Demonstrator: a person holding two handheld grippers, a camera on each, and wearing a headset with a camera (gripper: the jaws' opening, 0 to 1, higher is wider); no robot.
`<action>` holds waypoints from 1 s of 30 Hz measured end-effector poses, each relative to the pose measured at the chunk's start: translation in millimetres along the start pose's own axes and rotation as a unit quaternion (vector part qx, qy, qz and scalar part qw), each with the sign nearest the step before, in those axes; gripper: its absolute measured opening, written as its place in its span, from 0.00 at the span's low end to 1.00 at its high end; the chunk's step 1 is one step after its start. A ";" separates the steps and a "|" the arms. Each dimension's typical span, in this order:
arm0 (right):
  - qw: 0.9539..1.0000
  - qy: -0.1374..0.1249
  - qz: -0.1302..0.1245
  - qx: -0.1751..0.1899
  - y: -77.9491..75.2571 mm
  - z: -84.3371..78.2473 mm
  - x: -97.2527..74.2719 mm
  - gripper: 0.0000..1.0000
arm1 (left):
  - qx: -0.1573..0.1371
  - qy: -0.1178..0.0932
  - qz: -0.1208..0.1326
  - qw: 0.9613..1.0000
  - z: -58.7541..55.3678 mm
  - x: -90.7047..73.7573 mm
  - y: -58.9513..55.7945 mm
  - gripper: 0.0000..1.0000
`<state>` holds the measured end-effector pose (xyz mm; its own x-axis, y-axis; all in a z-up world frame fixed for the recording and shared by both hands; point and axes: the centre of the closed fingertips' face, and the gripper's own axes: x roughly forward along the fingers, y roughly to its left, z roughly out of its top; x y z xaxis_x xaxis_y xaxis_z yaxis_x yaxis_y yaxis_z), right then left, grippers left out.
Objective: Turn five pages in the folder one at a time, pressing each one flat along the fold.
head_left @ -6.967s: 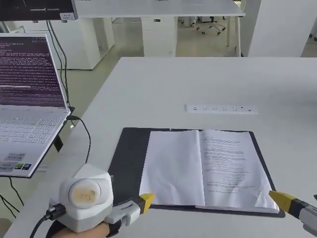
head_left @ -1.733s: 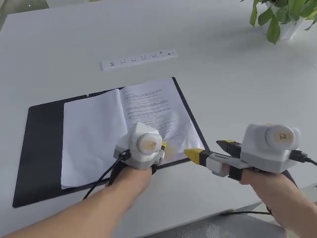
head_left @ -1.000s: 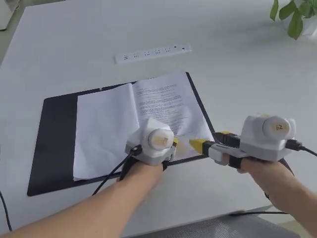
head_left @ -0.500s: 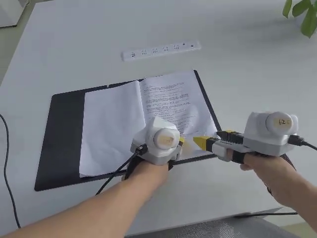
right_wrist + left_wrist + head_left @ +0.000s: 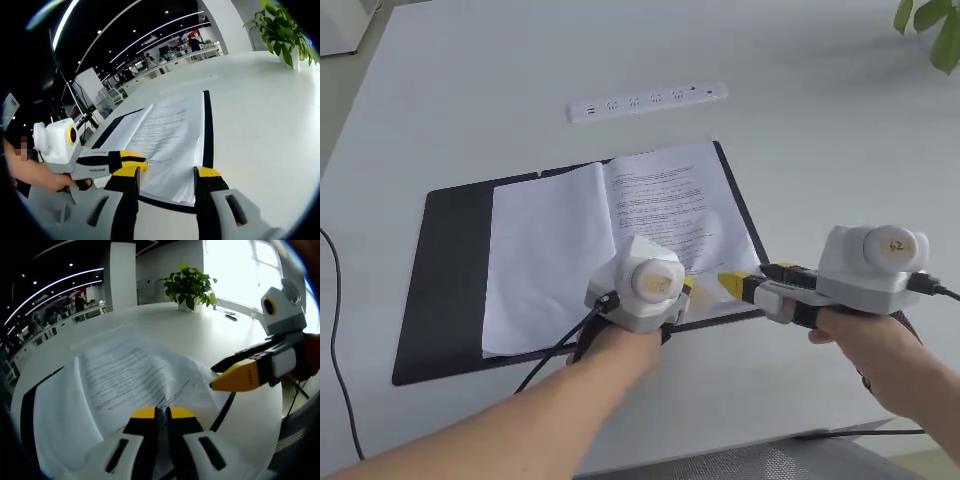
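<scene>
Head view takes in the white table (image 5: pixel 820 120) with the black folder (image 5: pixel 450 290) lying open toward its near edge, the bare inside cover showing along the folder's left side. The folder holds a sheaf of paper. A blank page (image 5: pixel 545 260) lies turned over to the left of the fold, and the printed page (image 5: pixel 670 200) tops the stack on the right.

Seven seconds ago both grippers sat off the folder's near corners. Now the left gripper (image 5: pixel 160 415) rests on the printed page close to its near edge, jaws clenched together with nothing seen between them. The right gripper (image 5: pixel 167 172) was over bare table off the near edge under two seconds ago. It has since come in to the page's near right corner, and its own view shows the jaws parted with that corner lying between them, not yet pinched.

This suggests the next turn is being set up: the left steadies the stack while the right readies to lift one sheet. How many of the five pages are done cannot be told.

A power strip (image 5: pixel 648 100) lies beyond the folder toward the far edge, and a plant (image 5: pixel 930 25) stands at the far right corner.
</scene>
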<state>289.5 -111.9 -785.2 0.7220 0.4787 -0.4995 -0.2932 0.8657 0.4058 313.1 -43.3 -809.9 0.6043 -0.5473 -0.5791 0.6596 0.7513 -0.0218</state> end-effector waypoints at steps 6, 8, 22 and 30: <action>1.000 -0.005 0.011 0.007 6.6 2.7 -1.0 0.40 | -0.001 0.000 0.000 1.000 -0.3 -0.2 0.0 0.05; 1.000 0.000 0.011 0.014 6.7 -0.3 0.0 0.41 | -0.002 0.000 0.000 1.000 -0.5 -0.1 0.0 0.05; 1.000 0.008 0.004 0.013 8.3 -4.6 -3.2 0.29 | -0.002 0.000 0.001 1.000 -1.4 0.2 0.3 0.06; 1.000 0.004 -0.004 0.030 -2.7 -2.4 -3.7 0.14 | -0.002 0.000 0.001 1.000 -1.4 0.0 0.5 0.06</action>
<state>286.2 -115.6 -786.2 0.7191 0.4725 -0.5095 -0.2486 0.8597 0.4462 312.8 -42.5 -811.1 0.6052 -0.5465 -0.5789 0.6575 0.7531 -0.0237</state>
